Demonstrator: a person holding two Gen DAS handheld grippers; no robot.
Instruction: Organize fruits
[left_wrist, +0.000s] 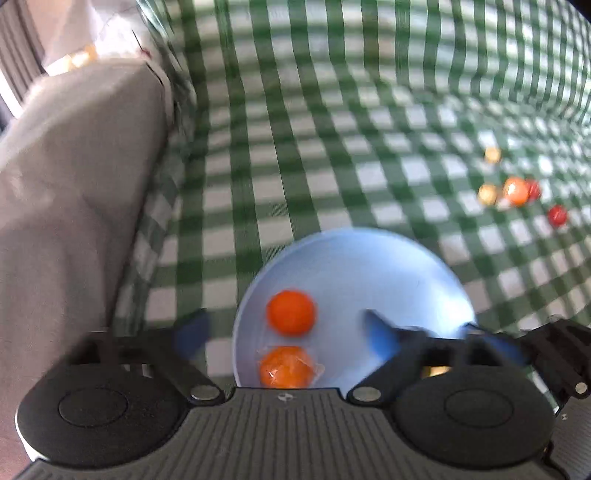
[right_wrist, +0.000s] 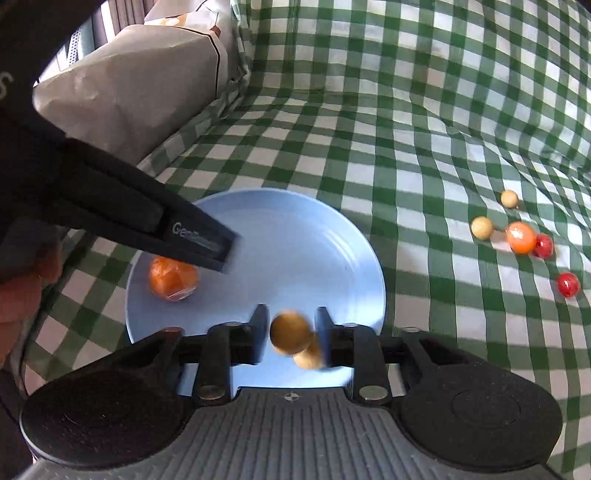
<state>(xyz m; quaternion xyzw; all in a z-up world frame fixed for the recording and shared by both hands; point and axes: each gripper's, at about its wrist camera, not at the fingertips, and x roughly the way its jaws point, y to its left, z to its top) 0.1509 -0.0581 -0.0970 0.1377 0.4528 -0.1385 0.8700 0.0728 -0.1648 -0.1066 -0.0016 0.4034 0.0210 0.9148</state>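
Both claws hang over a blue plate (right_wrist: 332, 236) on the green-checked surface (right_wrist: 424, 129). The left claw (left_wrist: 284, 332) gapes wide above two oranges (left_wrist: 291, 312); the right claw (right_wrist: 291, 338) stands part open around a blurred tan ball (right_wrist: 290, 332), contact unclear. More round fruits (right_wrist: 521, 238) lie near the right edge.

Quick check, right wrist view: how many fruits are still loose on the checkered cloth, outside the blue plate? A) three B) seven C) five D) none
C: five sit on the checkered cloth to the right of the blue plate: two tan balls, one orange fruit and two red ones.
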